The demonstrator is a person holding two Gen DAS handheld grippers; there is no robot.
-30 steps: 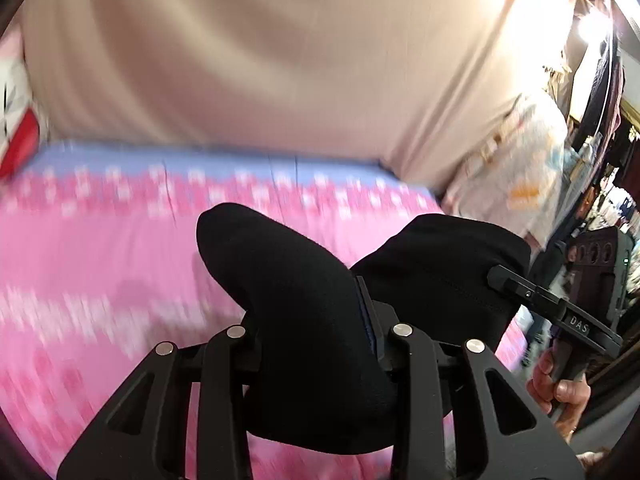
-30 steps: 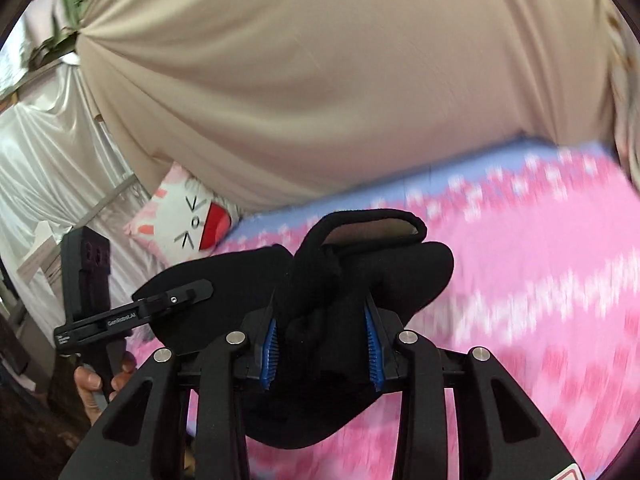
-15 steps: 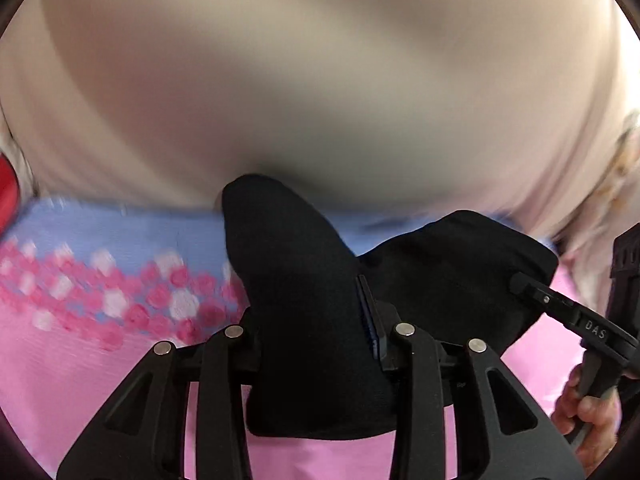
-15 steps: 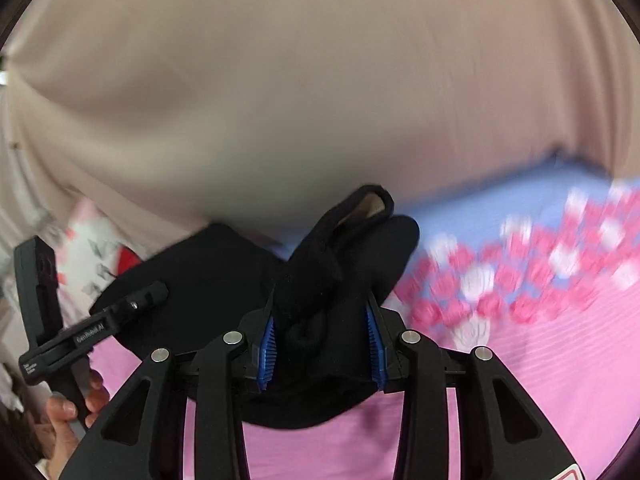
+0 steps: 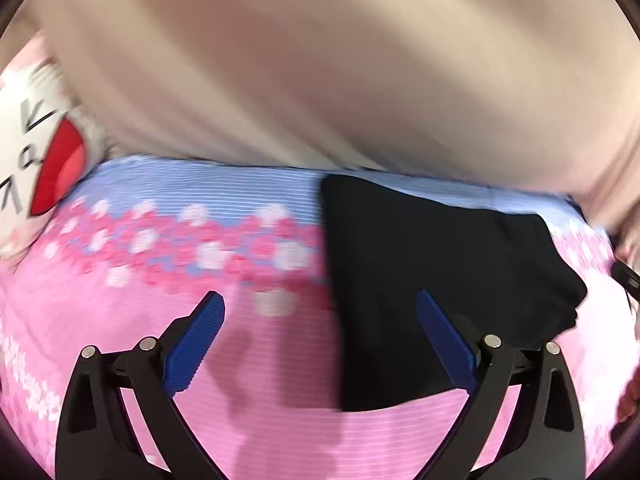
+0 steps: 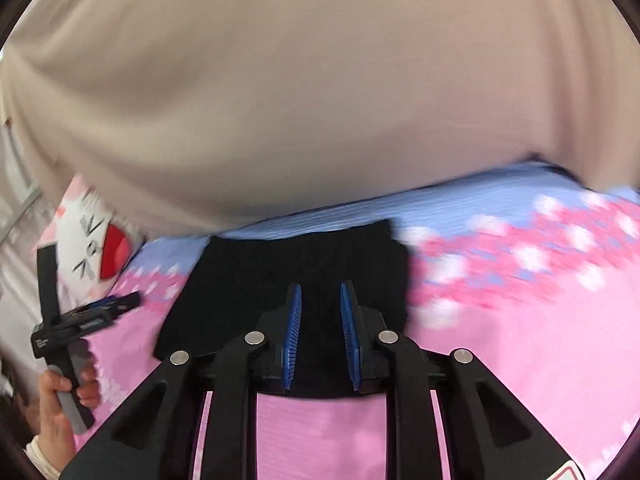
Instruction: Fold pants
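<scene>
The black pants [image 5: 432, 272] lie folded flat on the pink flowered bedspread [image 5: 160, 264], near its blue far edge. My left gripper [image 5: 320, 308] is wide open and empty; its right finger hangs over the pants' left part. My right gripper [image 6: 319, 300] is over the near half of the pants [image 6: 296, 268]; its blue pads stand a small gap apart with no cloth between them. The left gripper also shows at the left of the right wrist view [image 6: 104, 308], open, in the person's hand.
A beige curtain [image 6: 320, 100] hangs right behind the bed. A white cat-face pillow [image 5: 36, 148] with a red mouth lies at the back left, also in the right wrist view [image 6: 96, 252]. The bedspread [image 6: 520, 340] extends to the right.
Both grippers held bunched black cloth up in the air. Now the pants lie flat at the far edge, both grippers have let go, and the left one has opened wide.
</scene>
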